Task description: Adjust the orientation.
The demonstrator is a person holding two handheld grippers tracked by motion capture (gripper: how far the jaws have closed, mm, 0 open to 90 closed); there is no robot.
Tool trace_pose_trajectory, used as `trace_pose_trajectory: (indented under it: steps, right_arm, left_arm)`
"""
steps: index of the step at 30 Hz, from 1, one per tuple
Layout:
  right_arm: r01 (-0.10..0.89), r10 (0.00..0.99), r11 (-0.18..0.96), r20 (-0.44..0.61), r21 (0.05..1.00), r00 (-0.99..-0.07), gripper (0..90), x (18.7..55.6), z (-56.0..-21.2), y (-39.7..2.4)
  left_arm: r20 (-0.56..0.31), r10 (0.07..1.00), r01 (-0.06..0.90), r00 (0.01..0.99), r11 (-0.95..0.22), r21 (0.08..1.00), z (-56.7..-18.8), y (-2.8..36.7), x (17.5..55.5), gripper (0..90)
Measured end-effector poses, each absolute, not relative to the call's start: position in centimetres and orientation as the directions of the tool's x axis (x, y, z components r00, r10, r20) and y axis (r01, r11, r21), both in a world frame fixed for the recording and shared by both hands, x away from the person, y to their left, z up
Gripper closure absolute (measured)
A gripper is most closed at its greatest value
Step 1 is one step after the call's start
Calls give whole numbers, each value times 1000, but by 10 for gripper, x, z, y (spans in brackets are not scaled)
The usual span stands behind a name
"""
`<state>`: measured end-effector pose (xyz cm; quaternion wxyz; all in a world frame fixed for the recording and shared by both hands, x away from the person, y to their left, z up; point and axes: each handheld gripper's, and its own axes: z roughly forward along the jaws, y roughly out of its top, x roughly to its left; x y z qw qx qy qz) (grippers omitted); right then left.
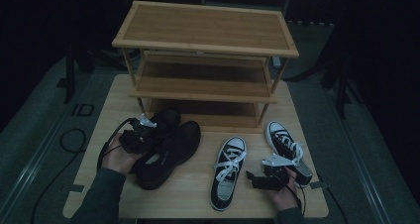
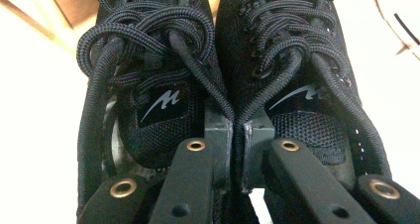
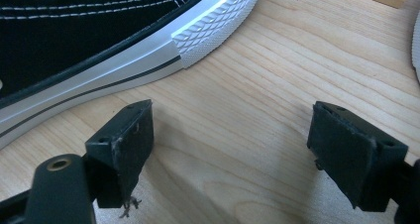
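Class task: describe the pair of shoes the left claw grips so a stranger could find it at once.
Start at the bamboo shoe rack, then look down-left on the table. The black mesh sneakers lie side by side; unlike the white-laced canvas sneakers, their laces are black.

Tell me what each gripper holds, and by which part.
Left gripper pinches the pair of black trainers together by their touching inner collars. Right gripper holds nothing; its jaws stand open.

Black sneakers [image 1: 166, 147] — black-and-white canvas shoes [image 1: 228, 170]
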<state>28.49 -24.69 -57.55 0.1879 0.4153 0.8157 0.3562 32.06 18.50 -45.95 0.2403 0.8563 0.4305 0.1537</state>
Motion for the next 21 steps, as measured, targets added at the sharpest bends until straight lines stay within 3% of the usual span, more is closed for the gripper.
trace_pose_trajectory:
  steps: [21]
  right_arm:
    - [545, 812, 401, -10, 737, -584, 181, 285, -575, -247]
  left_arm:
    - [74, 805, 653, 588, -527, 544, -461, 174, 336, 848]
